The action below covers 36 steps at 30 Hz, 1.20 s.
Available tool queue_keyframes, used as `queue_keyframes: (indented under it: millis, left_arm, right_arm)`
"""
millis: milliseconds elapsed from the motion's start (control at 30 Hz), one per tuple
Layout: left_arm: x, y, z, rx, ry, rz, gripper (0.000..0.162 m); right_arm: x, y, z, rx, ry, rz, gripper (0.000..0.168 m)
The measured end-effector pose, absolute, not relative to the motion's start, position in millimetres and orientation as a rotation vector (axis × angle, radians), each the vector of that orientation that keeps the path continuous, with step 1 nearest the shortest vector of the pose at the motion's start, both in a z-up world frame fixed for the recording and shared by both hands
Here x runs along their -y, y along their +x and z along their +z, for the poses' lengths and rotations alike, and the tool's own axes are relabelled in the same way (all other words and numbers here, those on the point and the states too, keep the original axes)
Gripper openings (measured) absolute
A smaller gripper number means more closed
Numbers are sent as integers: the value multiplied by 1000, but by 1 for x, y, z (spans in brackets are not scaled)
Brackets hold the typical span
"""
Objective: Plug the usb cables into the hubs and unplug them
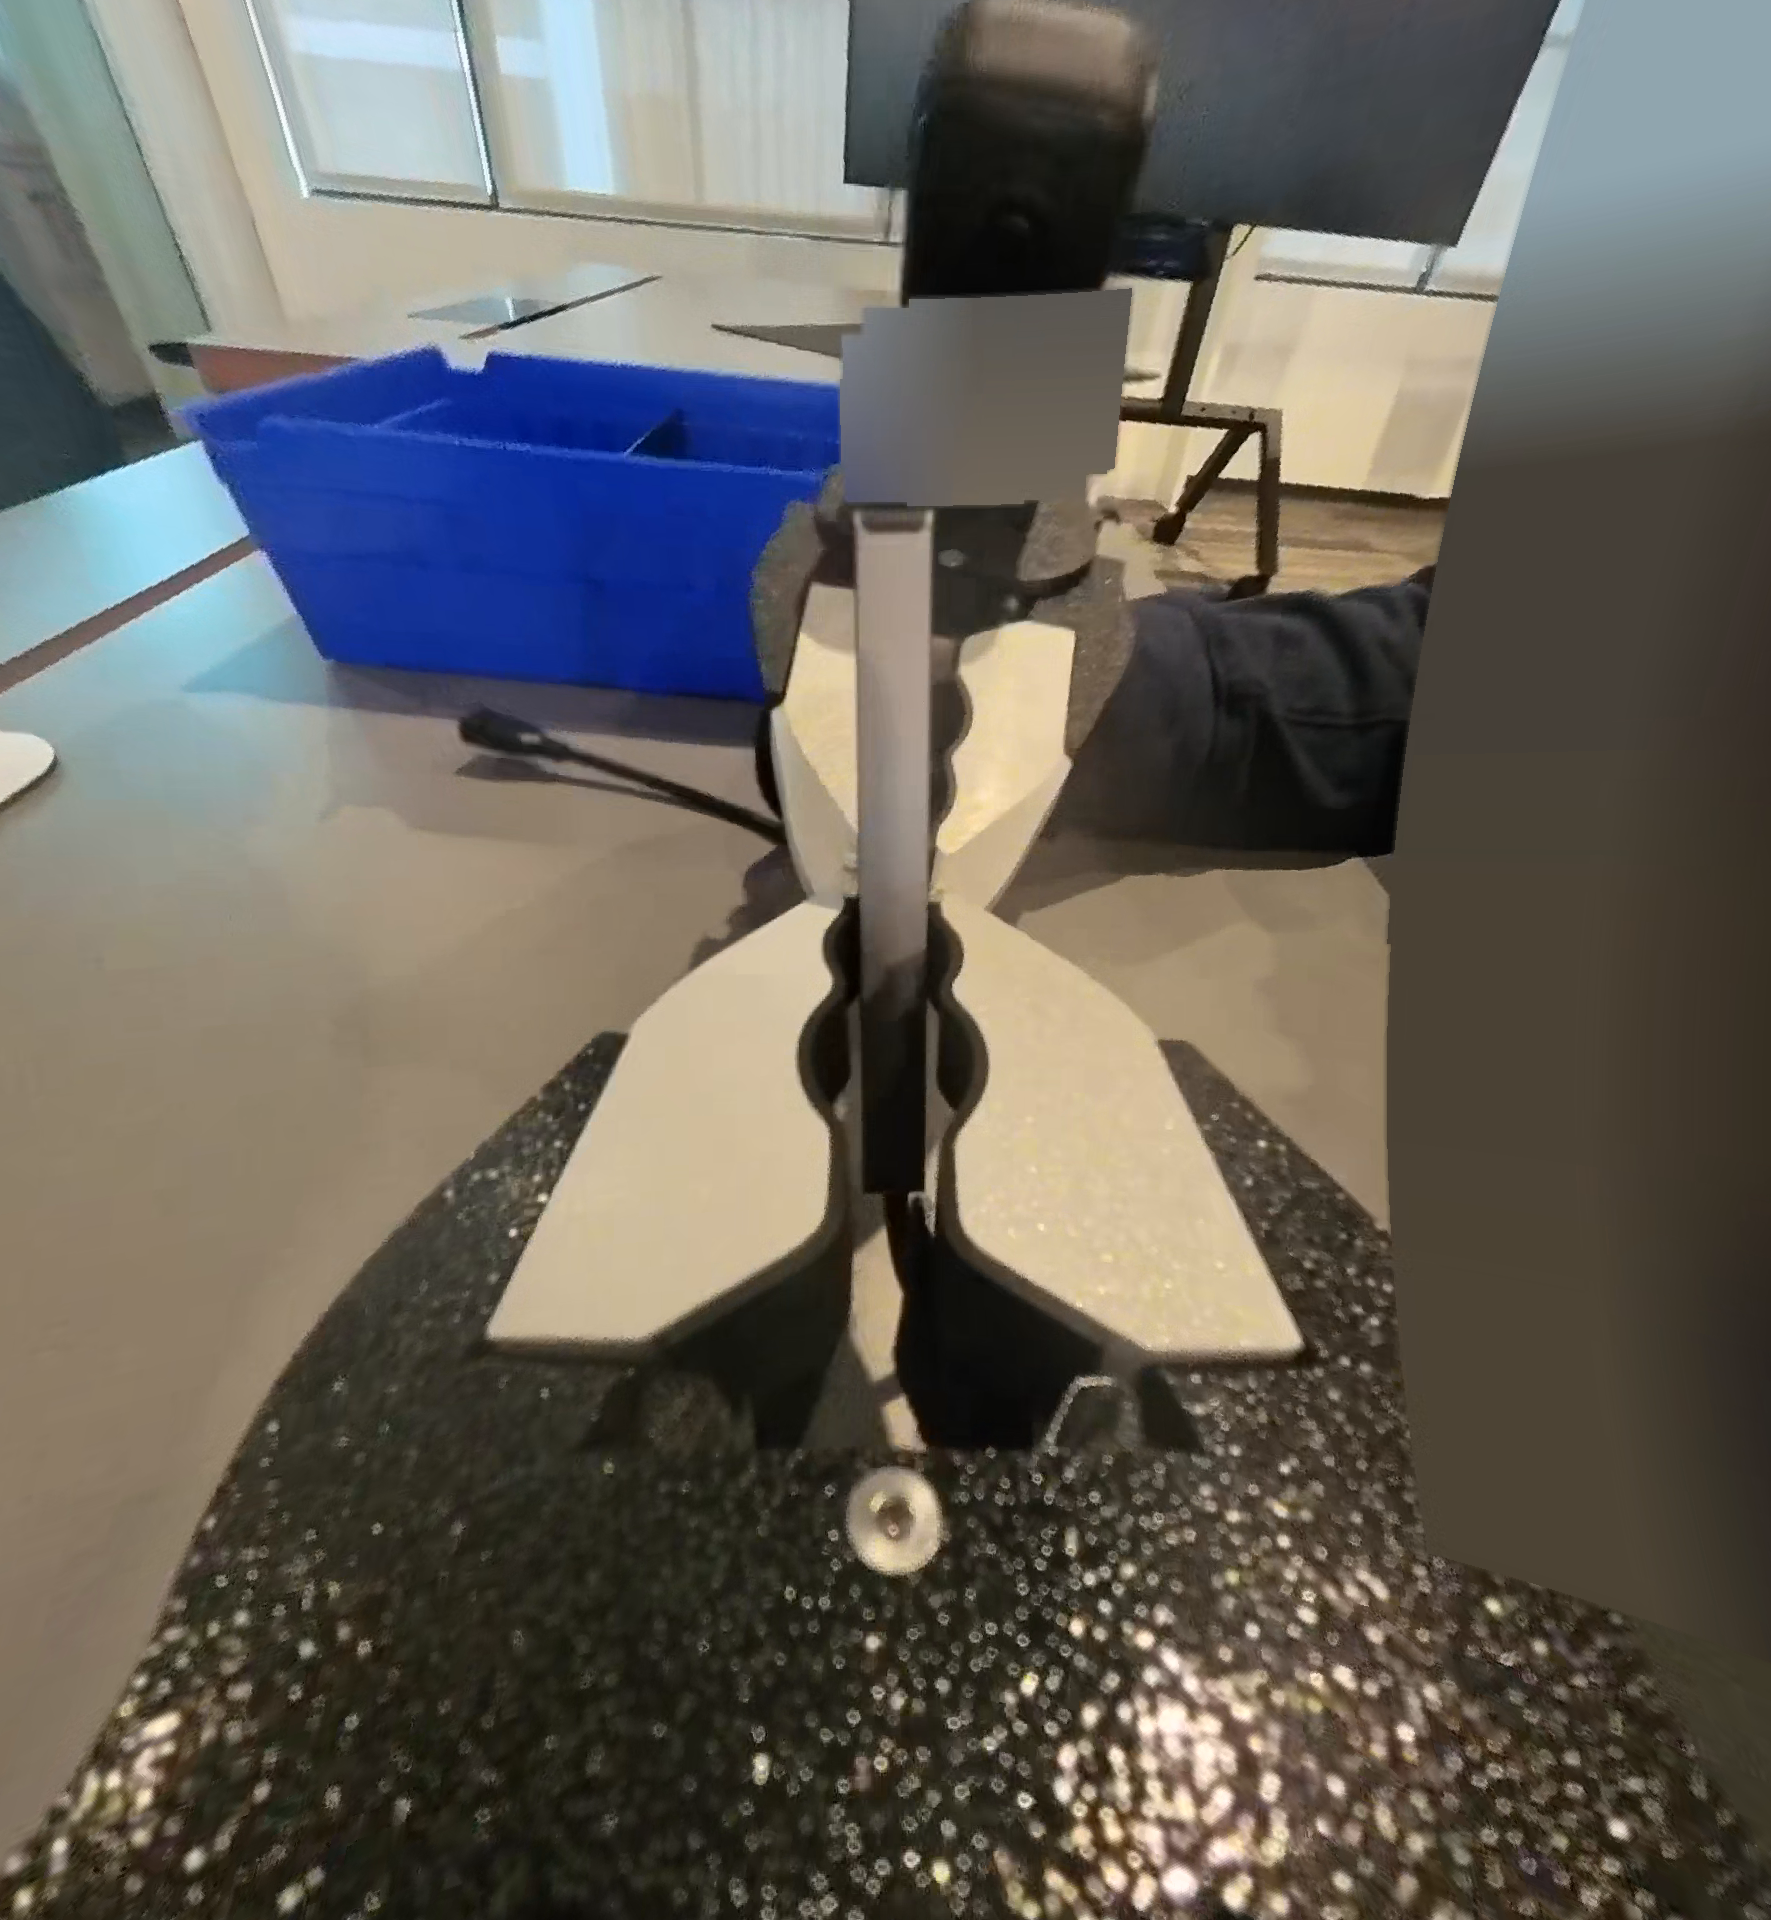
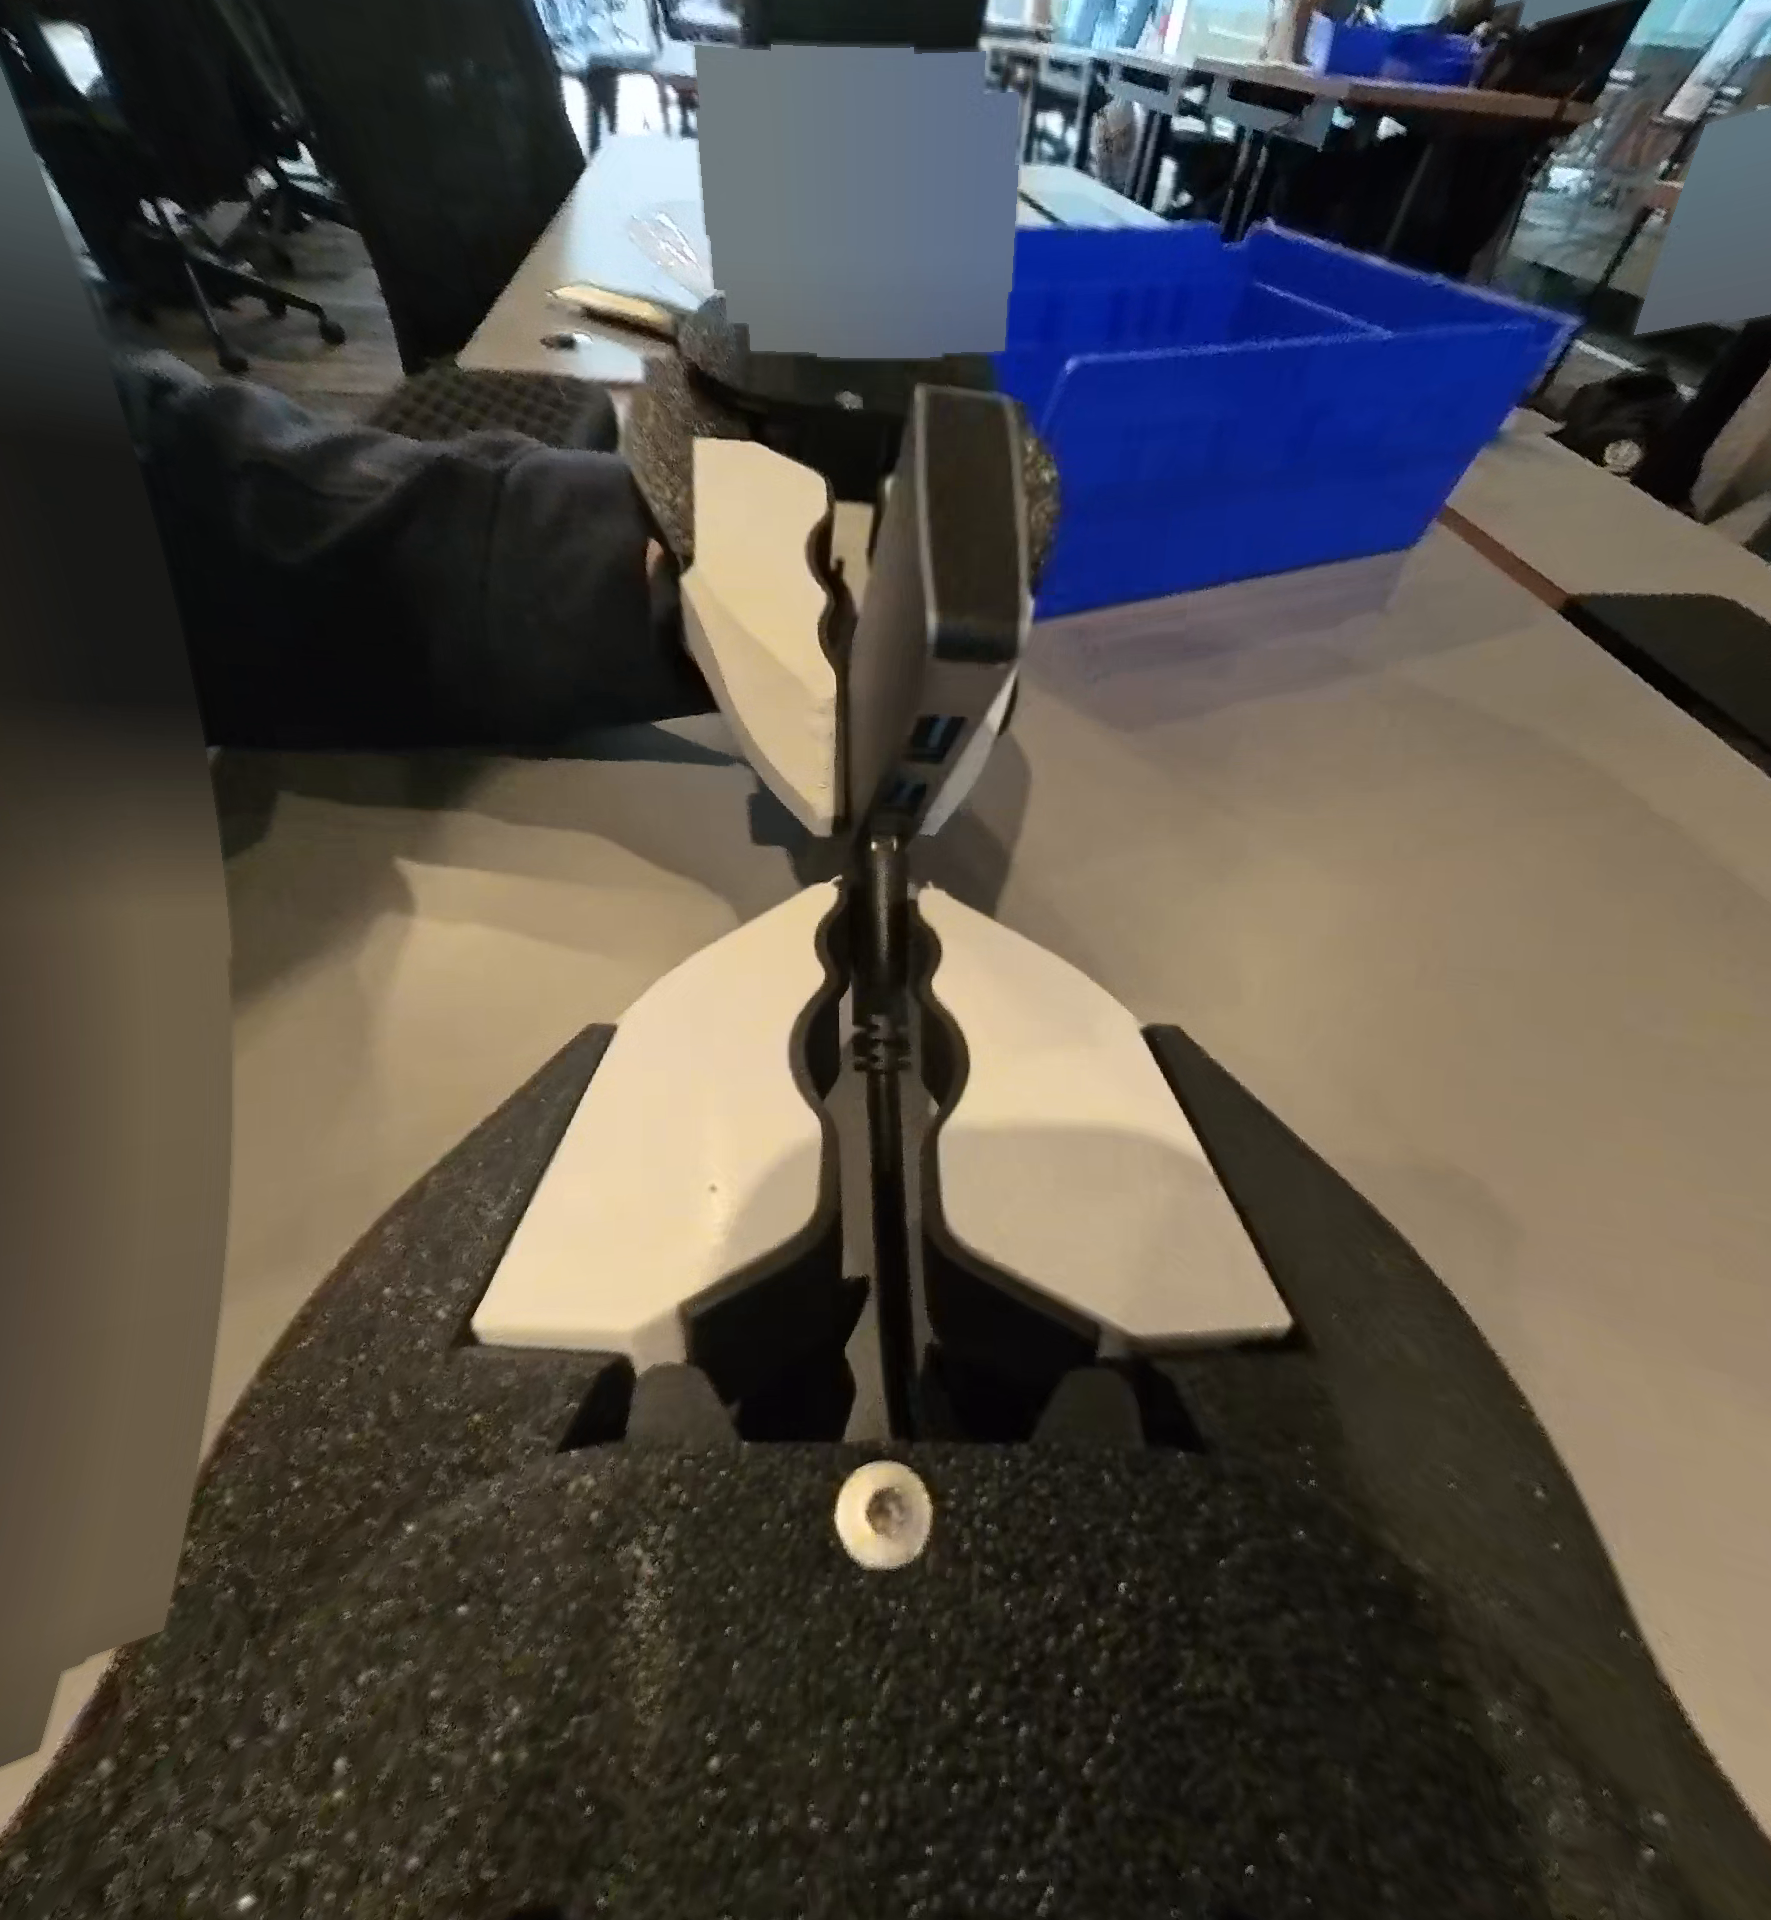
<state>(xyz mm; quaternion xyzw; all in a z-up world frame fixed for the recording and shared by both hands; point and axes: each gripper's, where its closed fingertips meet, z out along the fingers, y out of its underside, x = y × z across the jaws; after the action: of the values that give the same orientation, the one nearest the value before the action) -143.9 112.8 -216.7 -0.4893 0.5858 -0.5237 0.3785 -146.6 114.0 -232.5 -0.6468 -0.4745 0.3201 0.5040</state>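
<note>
Mid-frame, the left gripper [image 1: 886, 1039] jaws are clenching the hub [image 1: 893, 790], the right gripper [image 2: 879, 997] jaws the cable plug [image 2: 883, 914]; a tilted plug risks jamming

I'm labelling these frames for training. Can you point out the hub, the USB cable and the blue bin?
hub [image 1: 893, 727], left wrist view, on its grey edge.
USB cable [image 2: 889, 1174], right wrist view, on the cord behind its plug.
blue bin [image 1: 507, 540], left wrist view, on its near wall.

No writing can be read on anything here.
</note>
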Motion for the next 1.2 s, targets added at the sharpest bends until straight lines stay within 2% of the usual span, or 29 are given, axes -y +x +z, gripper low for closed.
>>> queue_keyframes:
  millis: [167,333,500,567,633,733,933,1200]
  left_arm:
    - [-98,-148,-207,-1534,-1180,-1447,11]
    - [-119,-136,-201,-1379,-1221,-1299,12]
    - [-96,-140,-199,-1489,-1154,-1431,11]
    - [-108,-138,-195,-1421,-1175,-1350,11]
    - [-141,-158,-168,-1163,-1165,-1337,11]
    - [-162,-191,-143,-1011,-1141,-1359,11]
    - [-148,-161,-172,-1164,-1203,-1243,11]
    - [-156,-158,-180,-1095,-1230,-1255,11]
  right_arm:
    - [-99,-150,-224,1215,-1500,842,9]
    - [-119,-136,-220,1124,-1573,685,10]
    - [-96,-141,-217,1221,-1535,877,9]
    - [-108,-134,-216,1166,-1566,767,9]
    - [-136,-104,-225,1065,-1667,465,9]
    - [-129,-104,-188,927,-1530,695,9]
    - [-123,-107,-160,897,-1417,695,9]
    - [-88,-28,-13,780,-1222,606,9]
